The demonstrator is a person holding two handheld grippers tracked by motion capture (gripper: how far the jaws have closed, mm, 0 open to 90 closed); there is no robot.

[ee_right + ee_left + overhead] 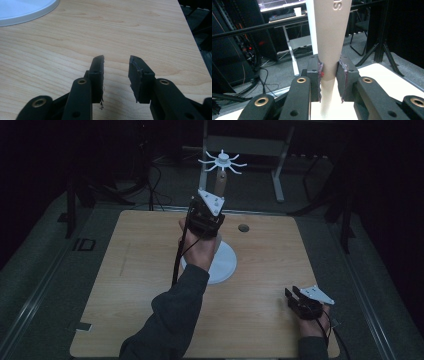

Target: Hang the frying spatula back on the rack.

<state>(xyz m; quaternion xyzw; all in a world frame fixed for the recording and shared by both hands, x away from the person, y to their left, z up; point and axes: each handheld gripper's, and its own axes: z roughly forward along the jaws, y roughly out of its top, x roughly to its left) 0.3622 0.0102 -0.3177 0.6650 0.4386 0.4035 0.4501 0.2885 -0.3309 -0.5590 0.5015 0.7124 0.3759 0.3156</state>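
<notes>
A stand rises from a round white base (226,266) on the wooden table (135,270). Its beige tapered post (220,181) carries a white spoked top (222,162). My left gripper (216,195) is raised above the base and shut on the post. In the left gripper view the post (331,30) stands upright between the jaws of my left gripper (329,65), both pads pressed against it. My right gripper (291,292) rests low at the table's near right corner. The right gripper view has my right gripper (116,62) open over bare wood, with the white base (22,10) at upper left.
A small round hole (243,227) sits in the tabletop behind the stand. Beyond the far edge are a white desk frame (245,145) and cables on the dark floor. The table's right edge (192,37) runs close to my right gripper.
</notes>
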